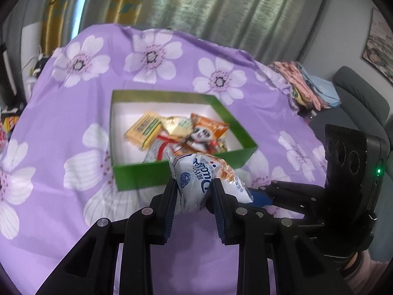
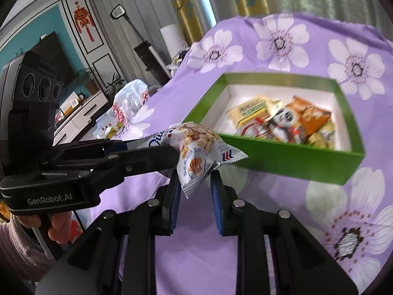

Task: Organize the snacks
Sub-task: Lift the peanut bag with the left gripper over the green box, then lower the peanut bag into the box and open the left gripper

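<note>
Purple floral cloth covers the table, and on it stands a green box with a white inside, holding several snack packs whose print is too blurred to read. Only an orange pack with a panda face and a yellow pack can be told apart; the ones beneath are mostly covered.

The left gripper is clenched on a white snack packet, held in the air just in front of the box's near wall. The right gripper also pinches this packet by its lower crimped edge, so both claws grasp the same pack.

The left wrist view shows the packet's blue lettering upside down, and the right gripper only as a dark body at the right edge. The right wrist view shows the packet's other face, printed with round biscuits, the left gripper's fingers reaching in from the left, and a plastic bag lying beyond the table edge
</note>
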The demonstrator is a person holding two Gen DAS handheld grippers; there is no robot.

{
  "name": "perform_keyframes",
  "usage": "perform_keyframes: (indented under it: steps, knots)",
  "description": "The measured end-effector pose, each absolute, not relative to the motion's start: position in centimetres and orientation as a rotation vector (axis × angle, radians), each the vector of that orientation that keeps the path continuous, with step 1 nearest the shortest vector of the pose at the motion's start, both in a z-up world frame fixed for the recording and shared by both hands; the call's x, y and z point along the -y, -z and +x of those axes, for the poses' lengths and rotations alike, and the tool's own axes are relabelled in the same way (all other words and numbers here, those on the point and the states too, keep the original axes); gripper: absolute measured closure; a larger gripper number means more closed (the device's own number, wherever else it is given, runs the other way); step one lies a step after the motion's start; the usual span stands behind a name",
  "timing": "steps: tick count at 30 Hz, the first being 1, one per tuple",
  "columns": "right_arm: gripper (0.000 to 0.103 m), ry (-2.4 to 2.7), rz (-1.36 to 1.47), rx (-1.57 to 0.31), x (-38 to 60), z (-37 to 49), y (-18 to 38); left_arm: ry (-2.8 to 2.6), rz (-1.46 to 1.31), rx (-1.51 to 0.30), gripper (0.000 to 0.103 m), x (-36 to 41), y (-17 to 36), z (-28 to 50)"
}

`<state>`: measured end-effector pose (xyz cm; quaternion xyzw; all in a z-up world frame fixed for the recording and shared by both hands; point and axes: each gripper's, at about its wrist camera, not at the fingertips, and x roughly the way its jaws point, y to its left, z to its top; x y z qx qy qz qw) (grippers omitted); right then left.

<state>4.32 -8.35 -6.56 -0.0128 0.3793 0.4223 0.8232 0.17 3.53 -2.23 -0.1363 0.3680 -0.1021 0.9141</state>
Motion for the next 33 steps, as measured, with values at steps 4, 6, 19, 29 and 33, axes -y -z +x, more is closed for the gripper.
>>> perform_keyframes:
  steps: [4, 6, 19, 29, 33]
  knots:
    - [0.078, -0.882, -0.014, -0.775, 9.3, 5.1, 5.5, 0.222, -0.258, -0.736, 0.075, -2.8, 1.2, 1.4]
    - [0.078, -0.873, -0.02, -0.762, 9.6, 5.4, 5.0, 0.227, -0.251, -0.729, 0.075, -2.6, 0.8, 2.0]
    - [0.078, -0.824, -0.033, -0.715, 10.2, 9.7, 3.5, 0.233, -0.214, -0.7, 0.075, -1.7, -0.4, 6.6]
    - [0.078, -0.812, -0.058, -0.714, 9.4, 12.4, 3.8, 0.224, -0.23, -0.7, 0.075, -2.5, 0.4, 9.0]
    - [0.078, -0.808, -0.076, -0.723, 8.9, 13.3, 4.2, 0.212, -0.231, -0.709, 0.075, -2.8, 1.0, 9.9]
